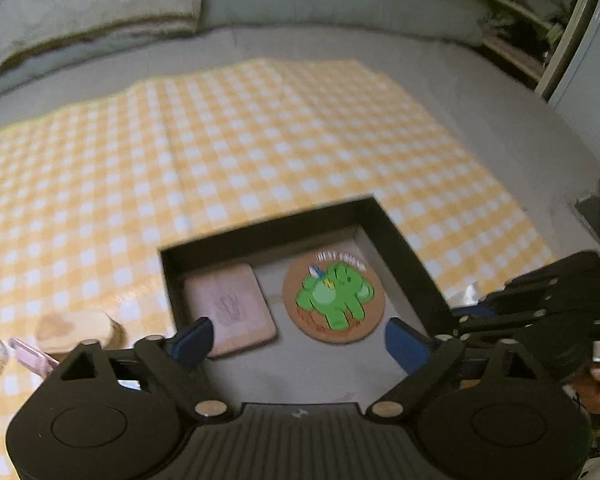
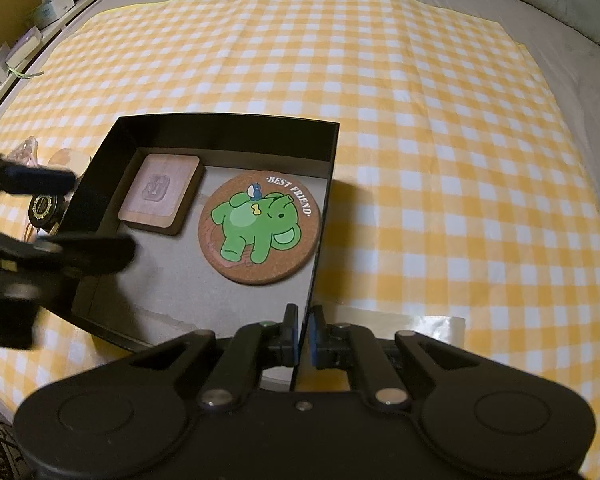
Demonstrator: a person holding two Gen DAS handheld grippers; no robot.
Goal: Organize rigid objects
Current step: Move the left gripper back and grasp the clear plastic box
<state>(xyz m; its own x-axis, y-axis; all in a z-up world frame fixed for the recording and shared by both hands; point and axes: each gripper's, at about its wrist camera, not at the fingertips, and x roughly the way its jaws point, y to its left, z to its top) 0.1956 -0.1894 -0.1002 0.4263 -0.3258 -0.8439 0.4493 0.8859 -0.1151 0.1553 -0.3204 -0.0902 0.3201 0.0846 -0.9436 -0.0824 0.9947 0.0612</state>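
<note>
box (image 2: 204, 128) sits on the checked cloth (image 2: 440, 120), a round coaster (image 2: 260, 228) and wooden block (image 2: 162, 194) inside. its near wall is pinched by the right tool (image 2: 303, 336); the left tool (image 1: 296, 340) is spread, empty, overhead. if tugged, the thin wall may be bent or slip out.

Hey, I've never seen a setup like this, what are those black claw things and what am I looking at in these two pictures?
They are handheld grippers, one in each of a person's hands, each with a camera looking along its fingers. The left gripper is open and empty, hovering over a black box on a yellow checked cloth. The other picture is from the right gripper, shut on the box's side wall. Inside lie a round cork coaster printed with a green elephant, and a square wooden coaster. Outside, left of the box, lies another wooden piece.
</note>
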